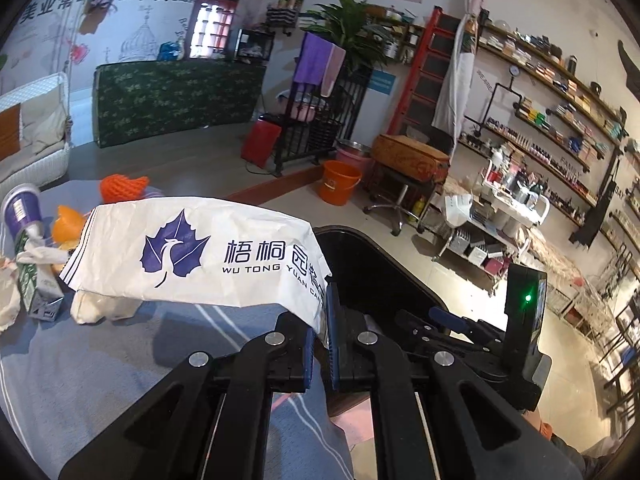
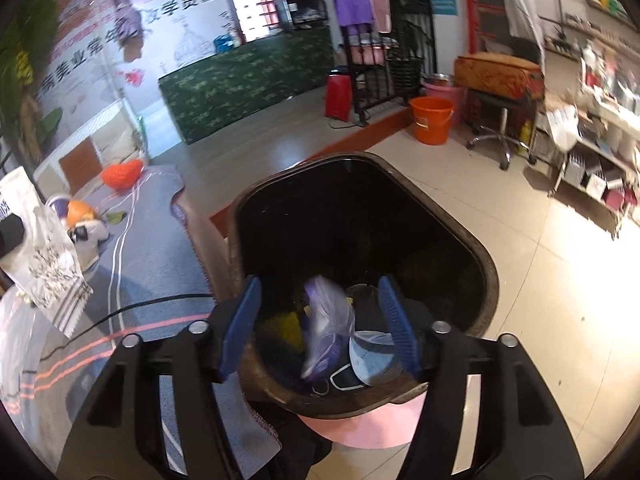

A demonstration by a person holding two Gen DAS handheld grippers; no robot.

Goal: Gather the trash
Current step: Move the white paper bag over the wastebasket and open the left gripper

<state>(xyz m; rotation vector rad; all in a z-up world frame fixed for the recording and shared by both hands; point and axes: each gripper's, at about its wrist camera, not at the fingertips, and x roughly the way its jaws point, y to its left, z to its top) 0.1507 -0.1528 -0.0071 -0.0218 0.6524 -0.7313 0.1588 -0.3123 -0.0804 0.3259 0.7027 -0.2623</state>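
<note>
Left gripper [image 1: 320, 340] is clamped on the corner of a white paper bag [image 1: 192, 248], held above the blue striped cloth [image 1: 80, 360] beside the black bin [image 2: 486, 276]. Right gripper [image 2: 320, 328] hangs over that bin with jaws apart, a plastic bag [image 2: 326, 328] blurred between them.

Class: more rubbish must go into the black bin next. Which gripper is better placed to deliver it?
Left. The left gripper is shut on the white paper bag beside the black bin; the right gripper is open, holding nothing.
</note>
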